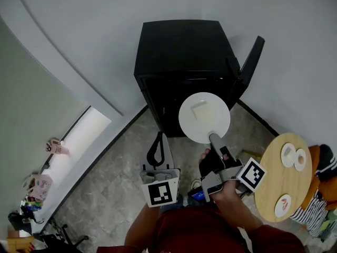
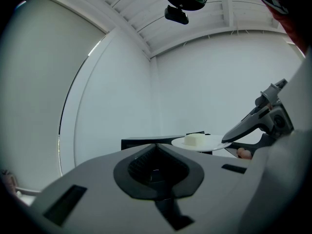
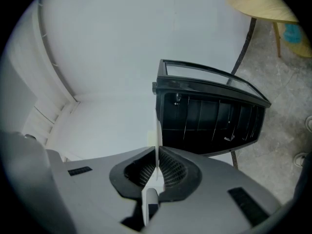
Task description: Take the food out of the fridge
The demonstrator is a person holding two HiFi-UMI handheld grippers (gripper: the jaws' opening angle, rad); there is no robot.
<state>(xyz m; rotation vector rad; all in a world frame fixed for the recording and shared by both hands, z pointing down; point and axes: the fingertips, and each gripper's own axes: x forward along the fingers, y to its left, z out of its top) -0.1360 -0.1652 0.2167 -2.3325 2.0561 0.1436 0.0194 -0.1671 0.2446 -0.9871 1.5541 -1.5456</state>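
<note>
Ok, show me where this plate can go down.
Round table: bare wood for the plate along its fridge-side edge, between the two small dishes and the red-marked dish. The side away from the fridge is crowded. The fridge top is bare too.

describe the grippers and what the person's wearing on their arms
The left gripper has a light grey body with a black loop-shaped part; the right gripper looks darker. Each carries a white cube with black square markers. Their grey shells have a dark ribbed recess at the jaws. The person wears a dark red top, forearms bare.
</note>
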